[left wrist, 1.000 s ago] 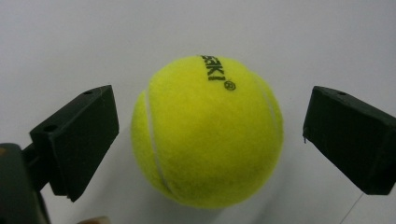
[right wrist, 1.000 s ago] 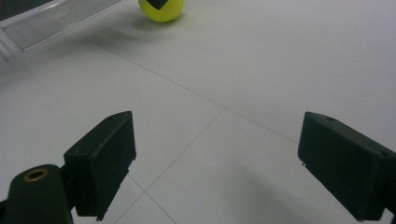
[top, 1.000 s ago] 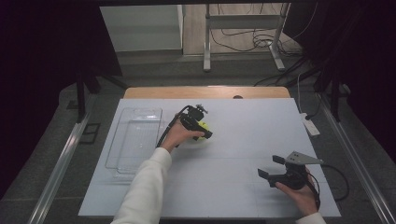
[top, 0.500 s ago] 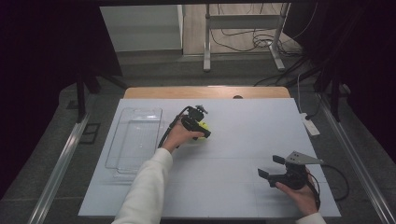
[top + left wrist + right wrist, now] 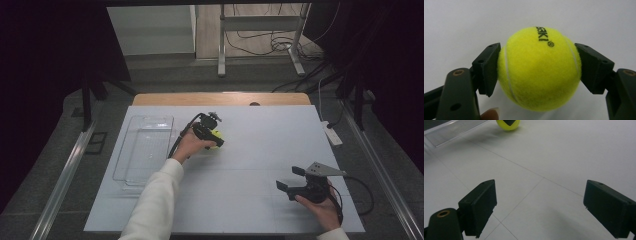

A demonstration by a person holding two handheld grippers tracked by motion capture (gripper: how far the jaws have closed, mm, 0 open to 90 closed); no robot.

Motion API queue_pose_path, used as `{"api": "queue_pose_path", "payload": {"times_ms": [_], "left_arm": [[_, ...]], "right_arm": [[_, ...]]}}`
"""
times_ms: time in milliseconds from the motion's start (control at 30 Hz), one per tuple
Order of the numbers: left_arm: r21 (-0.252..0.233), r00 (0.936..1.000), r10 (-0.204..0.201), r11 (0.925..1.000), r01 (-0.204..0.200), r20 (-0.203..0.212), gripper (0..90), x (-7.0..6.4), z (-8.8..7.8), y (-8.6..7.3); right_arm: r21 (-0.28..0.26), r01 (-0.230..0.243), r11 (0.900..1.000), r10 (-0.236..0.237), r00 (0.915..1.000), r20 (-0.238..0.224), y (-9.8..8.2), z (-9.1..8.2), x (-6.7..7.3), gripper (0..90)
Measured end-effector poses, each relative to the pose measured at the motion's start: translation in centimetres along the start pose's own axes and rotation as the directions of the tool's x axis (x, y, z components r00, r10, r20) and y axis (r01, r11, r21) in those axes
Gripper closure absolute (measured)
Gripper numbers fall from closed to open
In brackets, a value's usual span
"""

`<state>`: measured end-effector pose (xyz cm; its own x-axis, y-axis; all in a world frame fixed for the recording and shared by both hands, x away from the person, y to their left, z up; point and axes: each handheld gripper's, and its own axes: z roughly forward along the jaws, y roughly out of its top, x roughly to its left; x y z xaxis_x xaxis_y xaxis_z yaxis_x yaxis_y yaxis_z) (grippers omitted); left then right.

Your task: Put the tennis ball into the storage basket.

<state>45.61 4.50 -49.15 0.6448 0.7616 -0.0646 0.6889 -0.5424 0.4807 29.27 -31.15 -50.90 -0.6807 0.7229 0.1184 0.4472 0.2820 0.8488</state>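
The tennis ball sat on the white table, just right of the clear tray. The left gripper had just closed, pads pressing its sides. The right gripper hung wide apart, holding nothing.

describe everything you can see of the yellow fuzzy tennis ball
The yellow fuzzy tennis ball is round and felt-covered, with a pale curved seam and black printed lettering near its top. It sits on the white table, right of the clear plastic tray. The left gripper has just closed on it, its black pads pressing both sides.
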Motion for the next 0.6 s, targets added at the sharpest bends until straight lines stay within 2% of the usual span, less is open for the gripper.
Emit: {"api": "queue_pose_path", "payload": {"times_ms": [600], "left_arm": [[-0.047, 0.9999, 0.012, 0.9988, -0.012, 0.007, 26.9, 0.1, -2.0, -0.3]], "right_arm": [[-0.002, 0.000, 1.000, 0.000, 1.0000, 0.002, 0.0, 0.0, 0.0, 11.8]]}}
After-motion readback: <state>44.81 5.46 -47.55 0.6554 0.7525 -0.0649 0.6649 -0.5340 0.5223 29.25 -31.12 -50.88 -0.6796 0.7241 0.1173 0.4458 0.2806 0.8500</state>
